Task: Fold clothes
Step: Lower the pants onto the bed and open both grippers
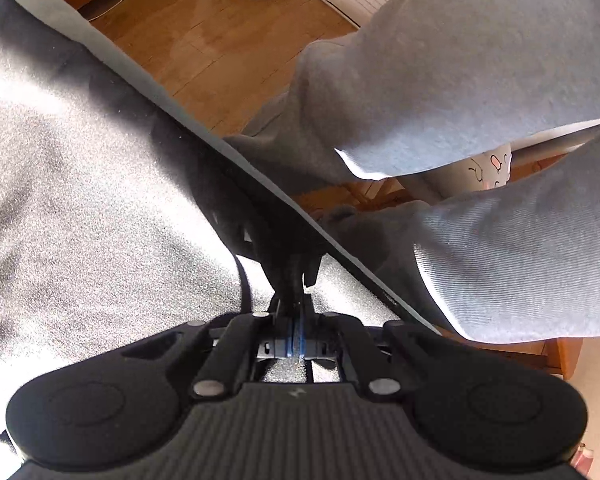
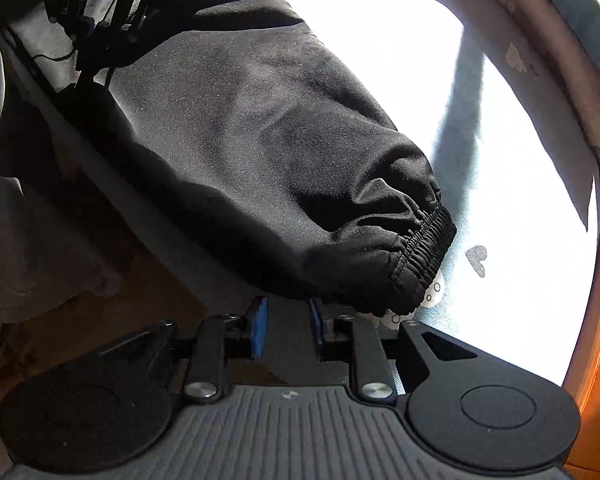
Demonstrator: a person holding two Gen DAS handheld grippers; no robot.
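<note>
Black trousers [image 2: 236,128] lie stretched along the near edge of the bed [image 2: 500,160], on a pale sheet that the sun washes out. In the right wrist view the elastic cuff [image 2: 424,252] of one leg sits closest, bunched and ribbed, pointing at the right tool [image 2: 286,328].

That right tool stands with its blue pads apart, a clear gap between them, nothing held. It hovers just short of the cuff, with the leg's lower hem right above the gap.

At the far end of the same view, the left tool [image 2: 96,28] is down on the dark cloth near the bed's edge. Its own camera shows the left tool [image 1: 296,280] with pads pressed together; a dark fold or cord rises between the fingers, so it looks clamped on the trousers [image 1: 80,160], though glare and shadow blur the exact bite.

Beyond the bed's edge, the person's grey-clad legs [image 1: 460,80] stand over a wooden floor [image 1: 204,40].

My read: one end is pinned and the other end is being lined up for a grab, a set-up for bringing cuff toward waist. Whether the trousers are already folded lengthwise, I cannot tell; the leg looks thick, but only one cuff shows.

The next move calls for the right tool to slide onto the cuff, taking every layer at the hem, and close firmly. The fabric looks slick, so a shallow bite could slip.
</note>
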